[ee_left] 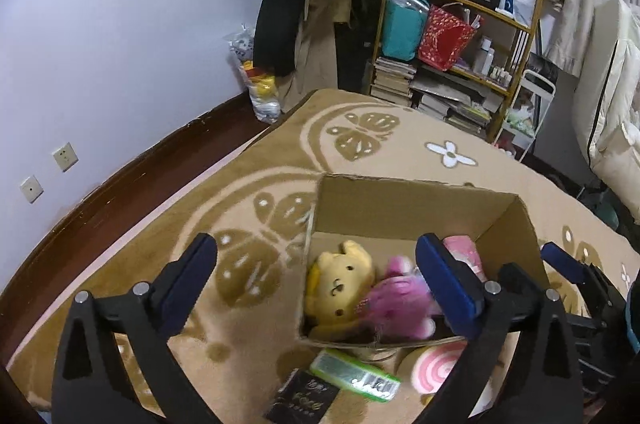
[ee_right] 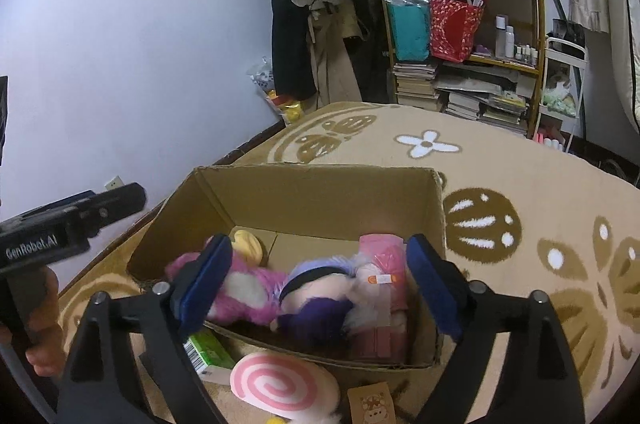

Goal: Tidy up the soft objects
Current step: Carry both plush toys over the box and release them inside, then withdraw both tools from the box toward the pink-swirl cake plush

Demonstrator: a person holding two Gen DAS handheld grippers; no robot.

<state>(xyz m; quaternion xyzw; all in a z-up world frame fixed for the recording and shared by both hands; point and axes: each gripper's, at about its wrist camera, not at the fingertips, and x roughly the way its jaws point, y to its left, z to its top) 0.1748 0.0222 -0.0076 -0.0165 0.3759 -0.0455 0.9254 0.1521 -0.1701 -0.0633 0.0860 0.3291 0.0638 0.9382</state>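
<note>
Both tools hang spread wide and empty above an open cardboard box point(ee_right: 304, 200) on a tan patterned rug point(ee_right: 520, 176) — the left tool point(ee_left: 316, 280) near the box's left wall, the right tool point(ee_right: 320, 276) over its middle. Inside lie a yellow bear plush point(ee_left: 340, 288), a magenta plush point(ee_right: 244, 284), a purple-haired doll point(ee_right: 320, 296) and a pink packet point(ee_right: 384, 264). A pink swirl plush point(ee_right: 280, 384) and a green packet point(ee_left: 356, 376) sit on the rug just beside the box's near wall.
</note>
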